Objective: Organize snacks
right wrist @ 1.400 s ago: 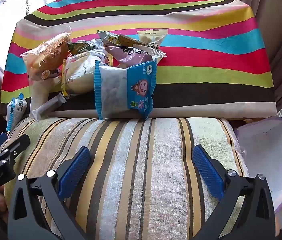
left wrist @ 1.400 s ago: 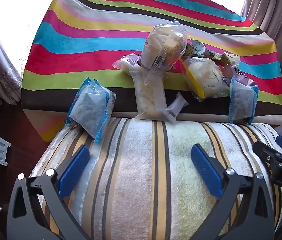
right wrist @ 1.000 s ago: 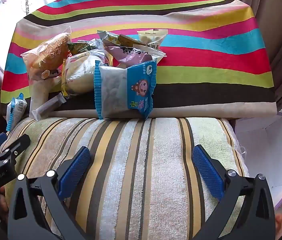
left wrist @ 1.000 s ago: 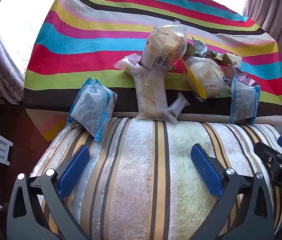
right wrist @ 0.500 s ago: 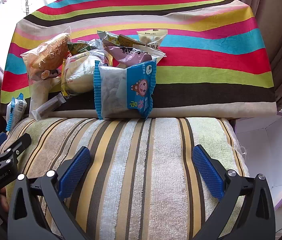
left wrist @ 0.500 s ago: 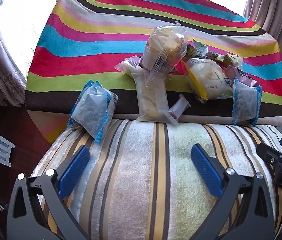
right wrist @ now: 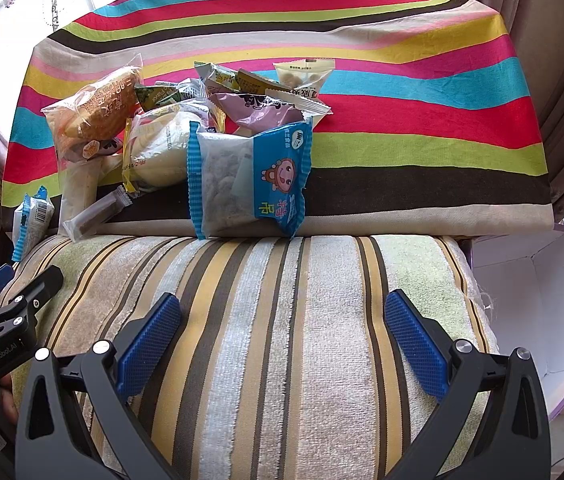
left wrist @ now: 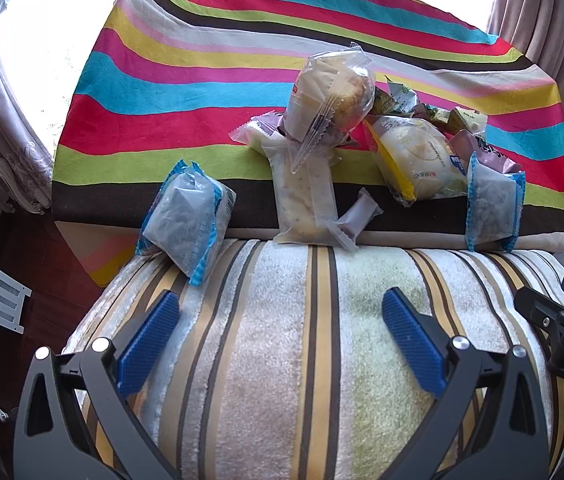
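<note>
Barely anything shifts: my left tongs (left wrist: 280, 326) and right tongs (right wrist: 282, 326) stay wide and empty over the striped towel (right wrist: 282, 320), snack packets (right wrist: 248, 178) untouched on the striped tabletop (right wrist: 422, 92), sorting unstarted.

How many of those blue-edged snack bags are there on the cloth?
2. One blue-edged bag leans alone at the left edge of the striped cloth; the other stands at the right front of the snack pile. More might be buried in the pile.
</note>
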